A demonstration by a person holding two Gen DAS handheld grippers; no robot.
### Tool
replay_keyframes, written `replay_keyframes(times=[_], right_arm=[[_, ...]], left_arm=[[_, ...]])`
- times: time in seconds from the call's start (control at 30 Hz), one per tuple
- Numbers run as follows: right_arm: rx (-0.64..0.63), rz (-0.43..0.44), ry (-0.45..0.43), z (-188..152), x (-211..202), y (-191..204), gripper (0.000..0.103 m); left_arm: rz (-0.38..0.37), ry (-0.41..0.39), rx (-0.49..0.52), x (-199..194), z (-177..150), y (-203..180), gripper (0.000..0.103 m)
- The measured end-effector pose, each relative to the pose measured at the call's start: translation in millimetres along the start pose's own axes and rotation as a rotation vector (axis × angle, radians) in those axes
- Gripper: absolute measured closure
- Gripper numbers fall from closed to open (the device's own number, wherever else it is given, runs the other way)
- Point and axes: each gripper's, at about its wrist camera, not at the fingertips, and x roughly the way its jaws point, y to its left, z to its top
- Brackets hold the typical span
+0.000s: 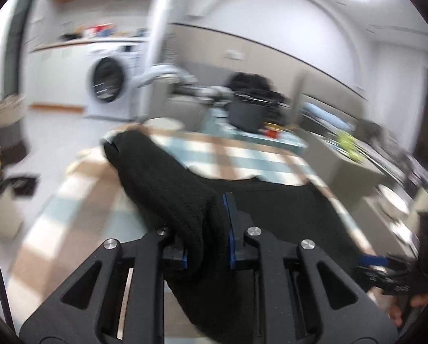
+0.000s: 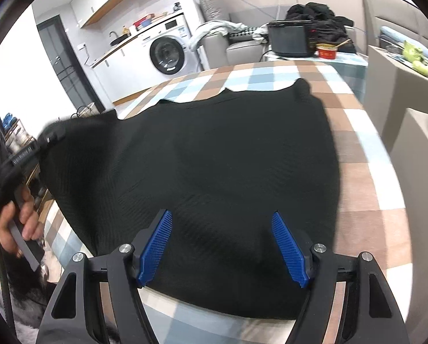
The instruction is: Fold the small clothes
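Note:
A black knit garment (image 2: 214, 149) lies spread on the table with the checked cloth (image 2: 357, 149). My left gripper (image 1: 208, 229) is shut on a bunched fold of the garment (image 1: 162, 177), which drapes up and over its fingers. In the right wrist view, the left gripper (image 2: 46, 140) holds the garment's left edge raised off the table, with a person's hand (image 2: 19, 218) on its handle. My right gripper (image 2: 222, 215) stands open just above the garment's near edge, with nothing pinched between its blue pads (image 2: 156, 246).
Beyond the table's far end stand a black pot (image 2: 290, 40) and a red bowl (image 2: 327, 51) on a side table. A sofa with a pile of dark clothes (image 2: 320, 14) is behind them. A washing machine (image 2: 168, 54) stands at the back left.

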Motion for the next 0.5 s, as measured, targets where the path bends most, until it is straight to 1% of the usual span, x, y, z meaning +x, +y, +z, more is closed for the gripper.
replay_keyframes(times=[0.03,0.1,0.13,0.17,0.2,0.23,0.27,0.3,0.33,0.37,0.4,0.43,0.47,0.5], right_arm=[[0.011,-0.009,-0.005,0,-3,-5,0.029],[0.033,-0.024,-0.015,1,-9,-14,0.029],[0.043,-0.032,-0.021,1,-12,-18,0.029],[0.050,-0.041,-0.025,1,-15,-22,0.029],[0.057,-0.052,-0.028,1,-17,-27,0.029],[0.063,-0.062,-0.030,1,-19,-31,0.029],[0.071,-0.074,-0.029,1,-21,-35,0.029],[0.081,-0.090,-0.026,1,-23,-39,0.029],[0.087,-0.103,-0.023,1,-25,-42,0.029],[0.091,-0.114,-0.021,1,-27,-44,0.029],[0.091,-0.120,-0.024,1,-31,-46,0.029],[0.090,-0.122,-0.029,1,-34,-46,0.029],[0.091,-0.119,-0.033,1,-36,-46,0.029],[0.093,-0.106,-0.040,1,-37,-46,0.029]], left_arm=[[-0.052,0.009,0.034,6,2,-20,0.088],[-0.163,0.057,0.103,19,-2,-58,0.088],[-0.204,0.084,0.122,23,-5,-71,0.086],[-0.287,0.151,0.161,33,-12,-90,0.080],[-0.350,0.210,0.195,41,-19,-103,0.076],[-0.398,0.268,0.228,47,-29,-115,0.072],[-0.425,0.310,0.258,52,-40,-123,0.068],[-0.427,0.329,0.278,54,-47,-126,0.064],[-0.409,0.344,0.295,54,-55,-126,0.056],[-0.403,0.347,0.294,51,-59,-122,0.050],[-0.400,0.342,0.285,49,-60,-117,0.049],[-0.393,0.334,0.260,46,-59,-106,0.046],[-0.385,0.332,0.247,45,-58,-99,0.040],[-0.370,0.327,0.235,44,-56,-89,0.039]])
